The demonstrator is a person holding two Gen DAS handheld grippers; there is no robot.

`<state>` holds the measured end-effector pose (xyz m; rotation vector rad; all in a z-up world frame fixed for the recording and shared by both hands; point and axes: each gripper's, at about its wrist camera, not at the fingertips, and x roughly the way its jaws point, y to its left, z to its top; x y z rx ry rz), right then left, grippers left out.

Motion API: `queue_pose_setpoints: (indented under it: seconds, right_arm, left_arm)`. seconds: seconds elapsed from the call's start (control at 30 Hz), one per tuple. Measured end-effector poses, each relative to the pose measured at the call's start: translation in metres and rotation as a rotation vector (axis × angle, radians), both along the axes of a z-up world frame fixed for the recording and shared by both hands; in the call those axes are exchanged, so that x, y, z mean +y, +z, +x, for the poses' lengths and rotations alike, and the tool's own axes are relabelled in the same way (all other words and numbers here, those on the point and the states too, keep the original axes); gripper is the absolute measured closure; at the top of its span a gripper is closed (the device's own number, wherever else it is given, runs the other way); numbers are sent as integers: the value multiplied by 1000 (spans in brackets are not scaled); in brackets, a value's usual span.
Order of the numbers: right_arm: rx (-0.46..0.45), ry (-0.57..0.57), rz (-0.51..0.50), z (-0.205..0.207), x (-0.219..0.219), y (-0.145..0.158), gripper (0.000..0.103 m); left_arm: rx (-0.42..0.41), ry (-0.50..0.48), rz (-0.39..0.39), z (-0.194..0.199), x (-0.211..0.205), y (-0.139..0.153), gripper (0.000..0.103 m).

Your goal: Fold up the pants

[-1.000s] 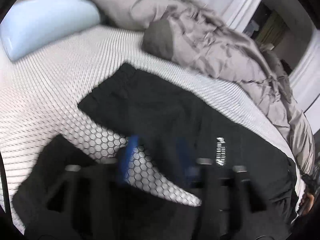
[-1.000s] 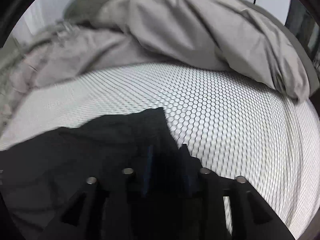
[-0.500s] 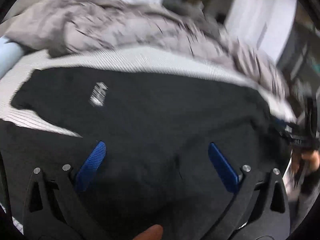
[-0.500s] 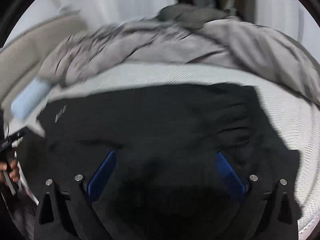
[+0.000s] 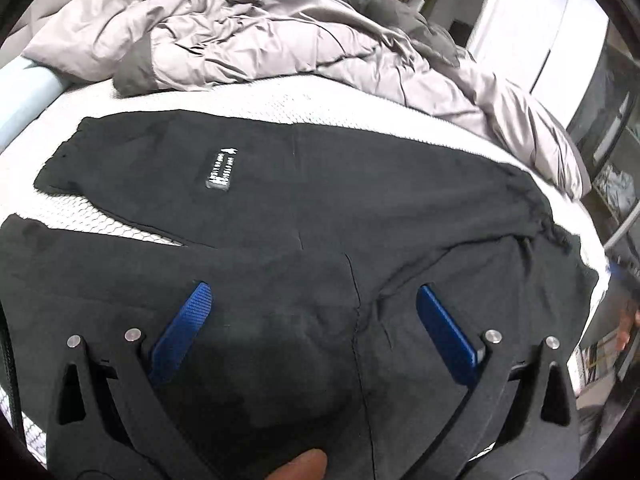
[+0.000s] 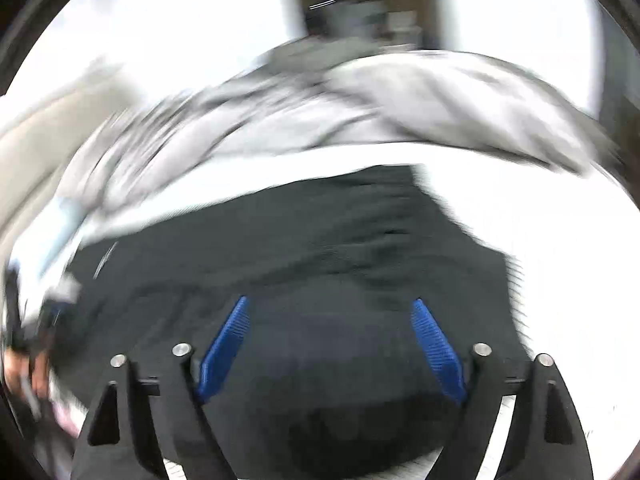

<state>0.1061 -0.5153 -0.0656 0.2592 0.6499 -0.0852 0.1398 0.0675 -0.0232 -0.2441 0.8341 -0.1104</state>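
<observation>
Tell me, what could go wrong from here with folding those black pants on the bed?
1. The pants lie spread with both legs apart and creased near the waistband; a fold made now would likely trap those wrinkles.
2. The left gripper and right gripper both stand open over the cloth, holding nothing; closing anywhere but an edge might bunch the fabric.
3. The grey duvet lies heaped close behind, so a swung leg could land on it.

The pants point(image 5: 360, 216) are showing plain black, with a small patch point(image 5: 221, 169) of white lettering on one leg. The sheet point(image 5: 280, 102) beneath is showing white with a fine dark hexagon mesh (clearest near the leg gap). The duvet point(image 5: 280, 44) is lying pale grey, the pillow point(image 5: 24, 88) light blue. The pads point(image 5: 182, 332) are showing bright blue on black frames.
</observation>
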Motion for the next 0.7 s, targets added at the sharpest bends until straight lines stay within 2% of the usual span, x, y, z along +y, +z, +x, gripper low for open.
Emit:
queue_pose_setpoints:
  seconds: [0.07, 0.1, 0.2, 0.3, 0.37, 0.4, 0.43, 0.47, 0.57, 0.63, 0.67, 0.7]
  right_arm:
    - [27, -124, 142, -16, -43, -13, 18]
    - [53, -155, 256, -21, -65, -27, 18]
    - [82, -118, 405, -13, -85, -52, 20]
    - [97, -89, 498, 6, -85, -72, 22]
    - [110, -139, 464, 15, -87, -75, 46]
    - [114, -158, 437, 19, -85, -76, 72]
    - [116, -147, 429, 22, -85, -74, 84]
    - [106, -134, 428, 18, -83, -69, 89]
    - [53, -103, 356, -11, -68, -45, 90]
    - [95, -143, 328, -27, -72, -48, 90]
    - [152, -167, 306, -30, -74, -55, 88]
    - [220, -188, 308, -26, -79, -68, 82]
  left_arm:
    - [-8, 19, -18, 0, 7, 4, 1]
    - [-7, 28, -25, 0, 9, 5, 1]
    - [-12, 36, -44, 5, 7, 6, 1]
    - [-5, 30, -49, 11, -1, 7, 1]
    - [-2, 32, -34, 14, -9, 4, 1]
    - [1, 33, -21, 15, -11, 3, 1]
    - [2, 33, -16, 15, -12, 2, 1]
    - [5, 34, -10, 15, -13, 2, 1]
    - [5, 41, -2, 13, -9, 1, 1]
    - [6, 49, 1, 12, -5, 0, 1]
    - [7, 51, 2, 12, -3, -1, 1]
    - [9, 54, 2, 11, -1, -1, 1]
